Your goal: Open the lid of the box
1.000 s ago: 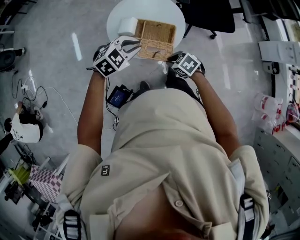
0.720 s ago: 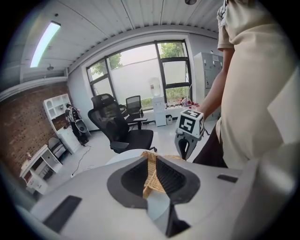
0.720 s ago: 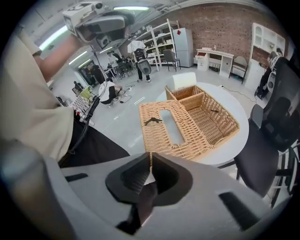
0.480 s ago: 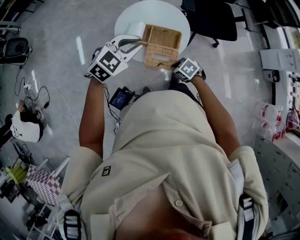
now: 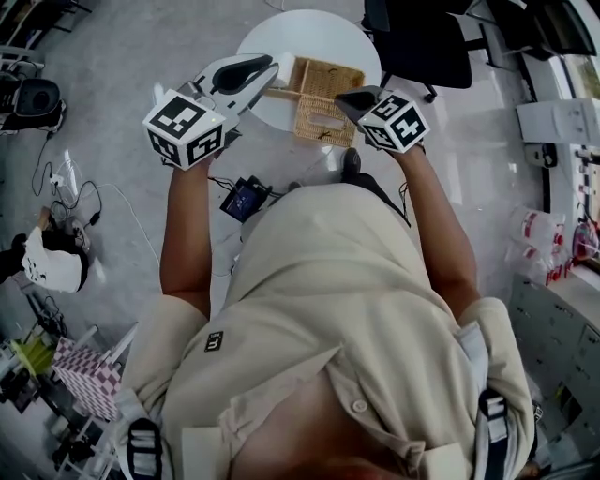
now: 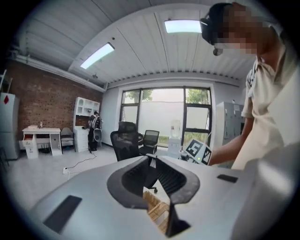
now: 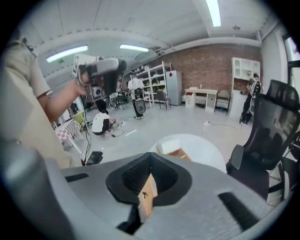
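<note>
Right gripper (image 7: pixel 150 161) fingers are clenched on nothing, left gripper (image 6: pixel 151 159) fingers slightly parted and empty, both high over the wicker box (image 5: pixel 333 80) on the round desk (image 5: pixel 309 33). The lid (image 5: pixel 317 127) already lies flipped open at the desk's near rim. Risk: a careless downswing could clip the lid and drag the box off.

Bright ceiling strips (image 6: pixel 97 55), window (image 6: pixel 161 115) glare, dark fisheye edges.

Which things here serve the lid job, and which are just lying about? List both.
Job: wicker box, lid, left gripper, right gripper.

Lying about: white block, round table, office chair, black device on the floor.
</note>
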Motion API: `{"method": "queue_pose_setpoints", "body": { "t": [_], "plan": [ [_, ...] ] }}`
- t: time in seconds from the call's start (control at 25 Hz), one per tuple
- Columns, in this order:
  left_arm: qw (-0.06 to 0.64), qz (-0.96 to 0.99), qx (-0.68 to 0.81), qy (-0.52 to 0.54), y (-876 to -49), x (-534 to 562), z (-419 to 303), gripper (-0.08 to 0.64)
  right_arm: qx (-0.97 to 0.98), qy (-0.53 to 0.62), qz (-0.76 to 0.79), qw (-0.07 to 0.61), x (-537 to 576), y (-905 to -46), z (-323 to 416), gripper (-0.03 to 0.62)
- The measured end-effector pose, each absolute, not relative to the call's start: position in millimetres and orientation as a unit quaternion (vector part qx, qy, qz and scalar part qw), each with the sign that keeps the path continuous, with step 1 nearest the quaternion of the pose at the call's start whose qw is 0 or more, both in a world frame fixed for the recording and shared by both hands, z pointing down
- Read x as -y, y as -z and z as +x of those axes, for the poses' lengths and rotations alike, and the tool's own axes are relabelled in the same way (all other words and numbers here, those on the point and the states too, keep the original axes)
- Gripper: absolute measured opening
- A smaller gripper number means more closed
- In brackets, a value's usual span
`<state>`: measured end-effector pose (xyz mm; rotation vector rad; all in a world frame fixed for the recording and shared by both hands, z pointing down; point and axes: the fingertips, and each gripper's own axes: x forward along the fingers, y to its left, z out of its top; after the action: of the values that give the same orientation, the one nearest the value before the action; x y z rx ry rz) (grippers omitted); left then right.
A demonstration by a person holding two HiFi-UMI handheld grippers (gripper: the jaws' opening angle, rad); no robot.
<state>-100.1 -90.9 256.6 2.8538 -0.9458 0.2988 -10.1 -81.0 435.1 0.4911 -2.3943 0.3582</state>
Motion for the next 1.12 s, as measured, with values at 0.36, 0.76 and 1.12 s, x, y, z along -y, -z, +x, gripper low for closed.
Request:
{"method": "queue_pose_setpoints", "body": {
  "t": [0.36, 0.76, 1.12],
  "plan": [
    [0.070, 0.938, 0.340, 0.005, -193, 92, -114, 0.051, 0.952, -0.085, 0.229, 0.183, 97, -284, -24, -0.008],
    [0.058, 0.935, 0.347, 0.036, -160, 84, -119, 0.051, 0.960, -0.048, 0.249, 0.123, 89, -209, -27, -0.011],
    [0.044, 0.934, 0.354, 0.010, -168, 85, -118, 0.049, 0.958, -0.045, 0.254, 0.127, 89, -207, -26, -0.011]
  ]
}}
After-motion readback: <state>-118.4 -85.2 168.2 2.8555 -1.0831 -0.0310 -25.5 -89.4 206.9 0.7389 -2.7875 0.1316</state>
